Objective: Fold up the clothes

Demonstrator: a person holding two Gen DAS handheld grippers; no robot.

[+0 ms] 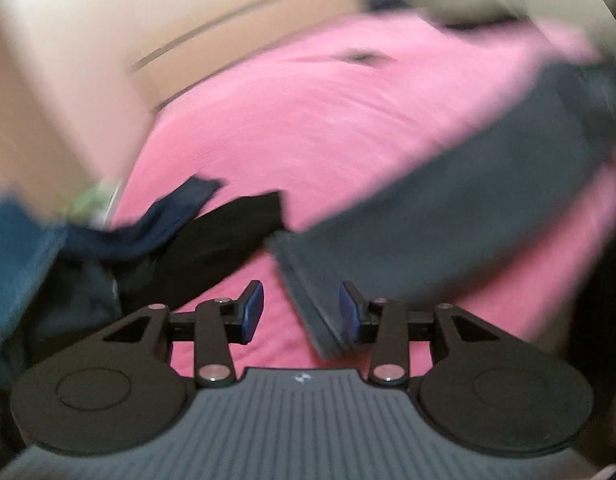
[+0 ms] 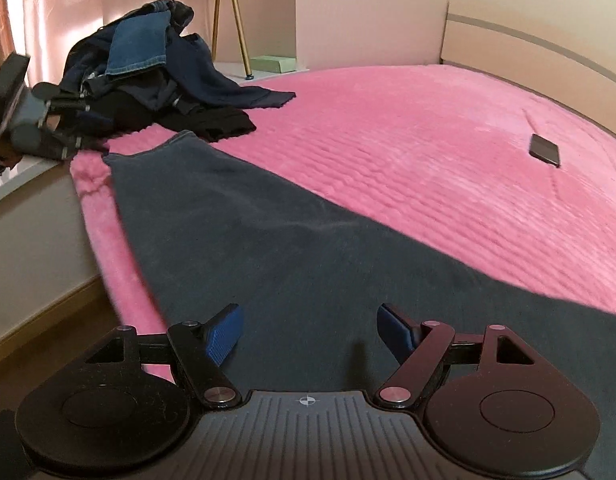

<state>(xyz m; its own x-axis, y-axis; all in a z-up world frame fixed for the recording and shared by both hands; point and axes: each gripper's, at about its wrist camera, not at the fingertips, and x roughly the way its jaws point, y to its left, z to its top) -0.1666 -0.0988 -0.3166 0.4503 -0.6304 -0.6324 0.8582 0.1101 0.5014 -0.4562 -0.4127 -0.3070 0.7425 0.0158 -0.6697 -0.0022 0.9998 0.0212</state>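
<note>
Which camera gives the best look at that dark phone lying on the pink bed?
The right wrist view: the phone lies sharp on the pink blanket. The left wrist view is blurred; only a dark smudge there might be it.

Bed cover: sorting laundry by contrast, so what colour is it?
Pink, ribbed bed cover; clearest in the right wrist view.

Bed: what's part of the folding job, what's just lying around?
Job:
- dark grey garment laid flat along the bed's edge
- pile of unfolded clothes, jeans on top
- left gripper and right gripper, both open, holding nothing

Lying about:
- phone on the pink blanket
- green box
</note>
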